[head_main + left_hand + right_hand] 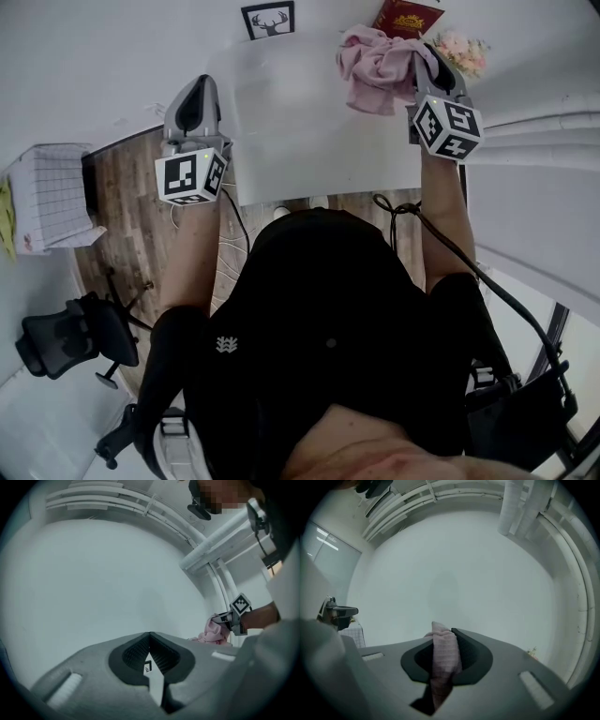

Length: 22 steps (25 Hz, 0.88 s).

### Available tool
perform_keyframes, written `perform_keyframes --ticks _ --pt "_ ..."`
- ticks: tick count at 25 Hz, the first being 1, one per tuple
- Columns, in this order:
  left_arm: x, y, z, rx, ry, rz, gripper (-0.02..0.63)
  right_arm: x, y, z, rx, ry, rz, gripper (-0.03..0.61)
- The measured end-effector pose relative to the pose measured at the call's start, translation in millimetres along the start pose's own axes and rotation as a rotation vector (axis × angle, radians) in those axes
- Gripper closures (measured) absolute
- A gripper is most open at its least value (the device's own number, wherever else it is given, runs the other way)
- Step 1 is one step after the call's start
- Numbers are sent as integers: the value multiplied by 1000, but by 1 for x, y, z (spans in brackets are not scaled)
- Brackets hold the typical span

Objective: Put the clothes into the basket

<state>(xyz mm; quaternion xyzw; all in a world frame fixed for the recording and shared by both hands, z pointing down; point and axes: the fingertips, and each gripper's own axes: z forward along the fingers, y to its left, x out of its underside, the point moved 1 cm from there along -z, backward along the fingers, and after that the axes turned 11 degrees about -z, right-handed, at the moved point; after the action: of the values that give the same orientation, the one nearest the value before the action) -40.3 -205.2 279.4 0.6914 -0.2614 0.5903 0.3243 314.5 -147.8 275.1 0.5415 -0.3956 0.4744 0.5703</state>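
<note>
The white table (291, 122) stands straight ahead of the person. The pink cloth (373, 64) hangs bunched over the table's far right part, lifted in the right gripper (424, 58). In the right gripper view the jaws are clamped on a fold of that cloth (443, 660), which fills the gap between the pads and trails below them. The right gripper (446, 632) points out over the bare tabletop.

The left gripper (204, 86) is held over the table's left edge, well apart from the cloth. In its own view the left gripper (150, 635) has its jaws closed tip to tip with nothing between them. Past them, across the table, the right gripper (236, 616) shows with the pink cloth (213, 632) drooping from it.

The basket (52, 192), white with a grid pattern, sits on the wooden floor (127, 216) well to the left of the table. The left gripper and the person's left forearm lie between the cloth and the basket.

At the table's far edge a framed deer picture (269, 19) stands near the middle. A red book (408, 17) and a bunch of pale flowers (461, 52) sit by the far right corner, just behind the lifted cloth. A black office chair (70, 337) stands on the floor to the near left of the table, and a black cable (487, 281) runs down from the table's near right side along the person's right arm.
</note>
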Motion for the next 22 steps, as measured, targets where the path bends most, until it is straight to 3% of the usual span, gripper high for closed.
perform_keyframes --ticks 9,22 --pt "6 26 -4 -78 -1 4 615 -15 24 38 -83 -40 -24 537" --pt "-21 61 -44 -176 -13 43 615 -46 83 66 -192 -93 -18 539"
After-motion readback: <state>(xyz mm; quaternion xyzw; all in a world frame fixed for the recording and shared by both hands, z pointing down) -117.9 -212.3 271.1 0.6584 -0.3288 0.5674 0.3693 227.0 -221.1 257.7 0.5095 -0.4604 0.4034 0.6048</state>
